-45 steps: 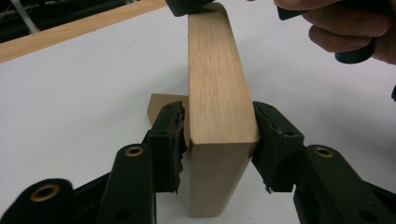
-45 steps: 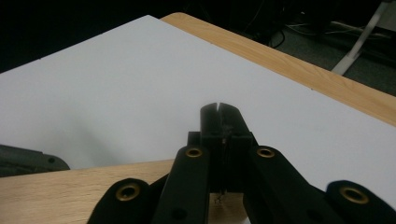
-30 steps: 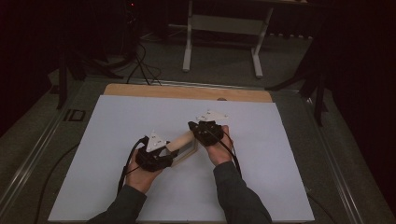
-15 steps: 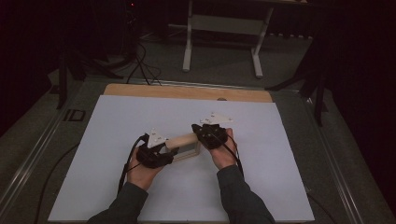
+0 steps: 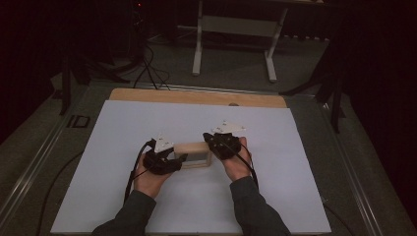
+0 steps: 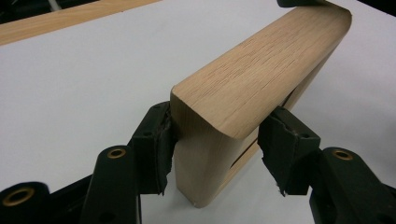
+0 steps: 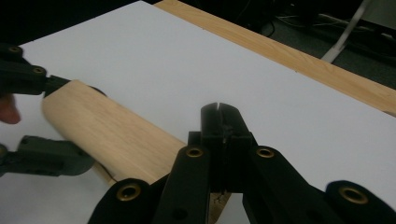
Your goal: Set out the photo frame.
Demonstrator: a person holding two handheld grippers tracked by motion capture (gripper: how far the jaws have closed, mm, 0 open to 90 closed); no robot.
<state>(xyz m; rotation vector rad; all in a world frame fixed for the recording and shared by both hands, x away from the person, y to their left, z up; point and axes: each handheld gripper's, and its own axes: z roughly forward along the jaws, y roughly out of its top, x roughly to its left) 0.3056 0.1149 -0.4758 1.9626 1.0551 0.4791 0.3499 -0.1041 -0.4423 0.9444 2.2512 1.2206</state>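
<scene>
A light wooden frame (image 5: 194, 156) with rounded corners stands on edge on the white table sheet (image 5: 123, 132), between my two hands. My left gripper (image 5: 178, 158) straddles its left end. In the left gripper view the jaws (image 6: 215, 135) have just been opening with the wood (image 6: 261, 60) between them. One pad (image 6: 159, 140) still lies against the wood, and the other pad (image 6: 280, 144) stands a little off it. My right gripper (image 5: 212, 144) is at the frame's right end, its jaws (image 7: 219, 114) shut together above the wood (image 7: 107, 130).
A wooden strip (image 5: 196, 97) runs along the sheet's far edge. Beyond it are dark floor, cables (image 5: 147, 64) and a white stand (image 5: 236, 29). White sheet lies all around the frame.
The frame has gone from slanted to level between the hands. The left jaws stand wider apart. Both hands stay almost in place.
</scene>
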